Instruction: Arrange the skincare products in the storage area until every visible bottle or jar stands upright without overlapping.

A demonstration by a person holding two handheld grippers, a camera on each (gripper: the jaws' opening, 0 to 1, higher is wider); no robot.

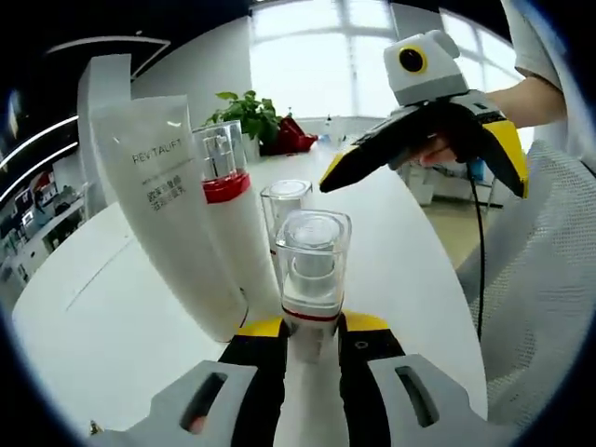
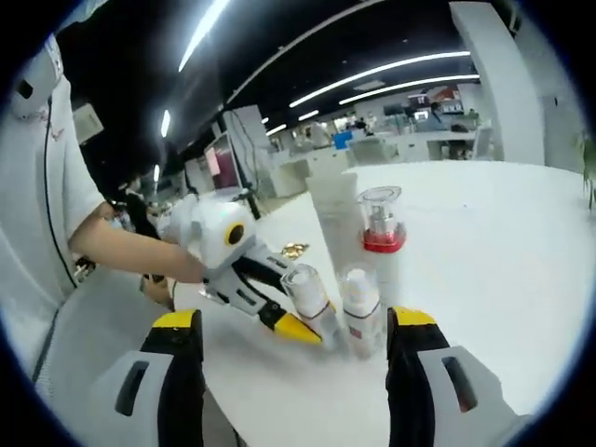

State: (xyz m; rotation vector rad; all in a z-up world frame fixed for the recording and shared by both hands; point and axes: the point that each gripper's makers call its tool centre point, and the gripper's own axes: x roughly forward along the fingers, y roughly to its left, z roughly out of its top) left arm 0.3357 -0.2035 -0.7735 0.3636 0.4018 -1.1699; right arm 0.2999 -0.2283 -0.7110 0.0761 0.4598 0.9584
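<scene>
Left gripper view: left gripper [image 1: 312, 340] pinches a clear-capped bottle [image 1: 313, 270] near the table [image 1: 112, 317] edge; right gripper [image 2: 293, 340] spread. Tilting risks toppling neighbouring bottles.

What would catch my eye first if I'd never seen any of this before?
Probably the left gripper, its yellow-tipped jaws closed around a small clear-capped bottle on the white table. Just behind stand a tall white tube and a red-banded bottle, while the right gripper hovers open nearby.

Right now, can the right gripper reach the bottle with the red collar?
Probably yes: the right gripper is open, and only two smaller bottles stand between it and the red-collared bottle.
</scene>
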